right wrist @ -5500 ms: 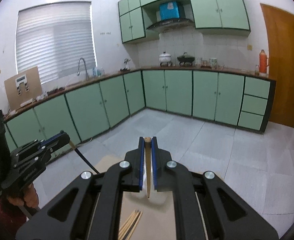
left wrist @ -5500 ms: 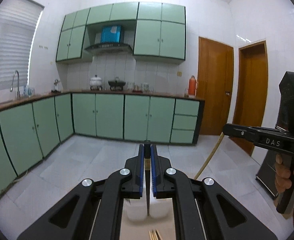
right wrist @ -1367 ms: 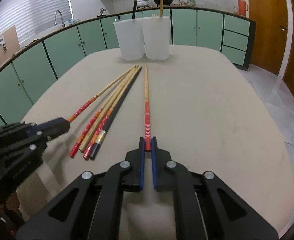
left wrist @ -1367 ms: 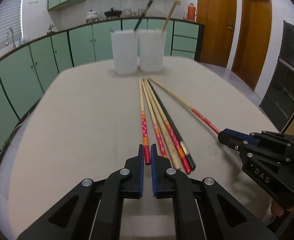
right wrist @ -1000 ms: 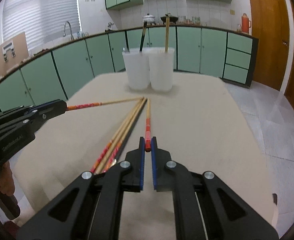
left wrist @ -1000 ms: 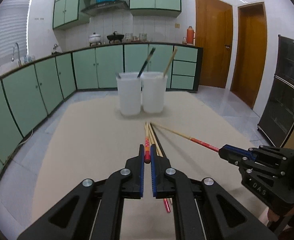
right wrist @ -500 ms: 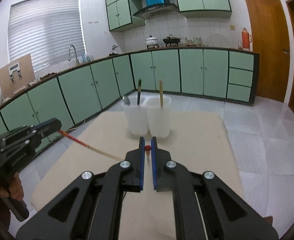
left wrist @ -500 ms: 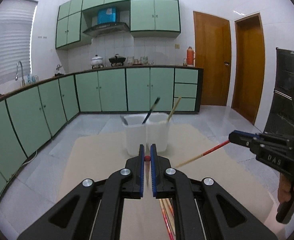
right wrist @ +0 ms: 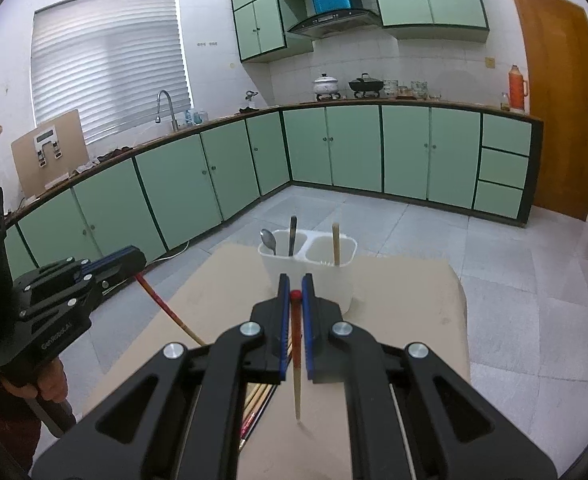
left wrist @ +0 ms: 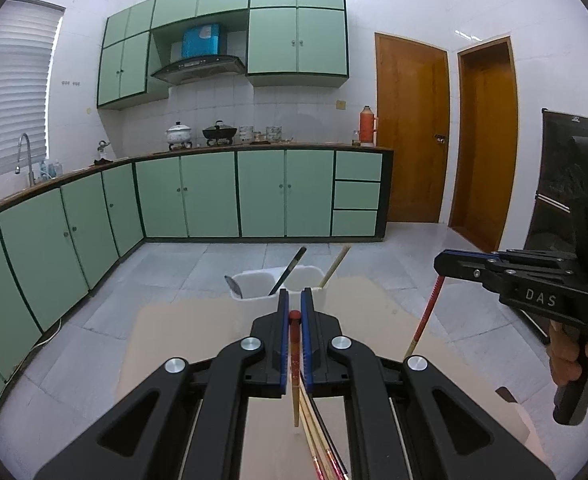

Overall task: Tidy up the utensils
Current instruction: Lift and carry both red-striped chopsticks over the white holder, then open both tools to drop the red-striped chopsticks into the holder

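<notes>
My left gripper [left wrist: 295, 314] is shut on a red-tipped chopstick [left wrist: 294, 368] that hangs tip down over the beige table [left wrist: 182, 344]. My right gripper [right wrist: 295, 294] is shut on another red-tipped chopstick [right wrist: 296, 364], also hanging down. Each gripper shows in the other's view, the right one [left wrist: 440, 266] and the left one [right wrist: 140, 258], each with its chopstick slanting down. Two white cups [right wrist: 308, 266] stand at the table's far end; the left cup holds a spoon [right wrist: 268, 240] and a dark stick, the right cup a bamboo chopstick [right wrist: 336, 242]. Several chopsticks [left wrist: 322, 444] lie on the table below.
Green kitchen cabinets [left wrist: 214, 192] line the far wall and the left side, with a tiled floor between. Two wooden doors [left wrist: 446, 136] are at the right. A dark appliance [left wrist: 566, 184] stands at the far right.
Both grippers took a red-tipped chopstick off the table and lifted it high. The chopsticks swung from level to hanging down, and the cups now sit lower in view.
</notes>
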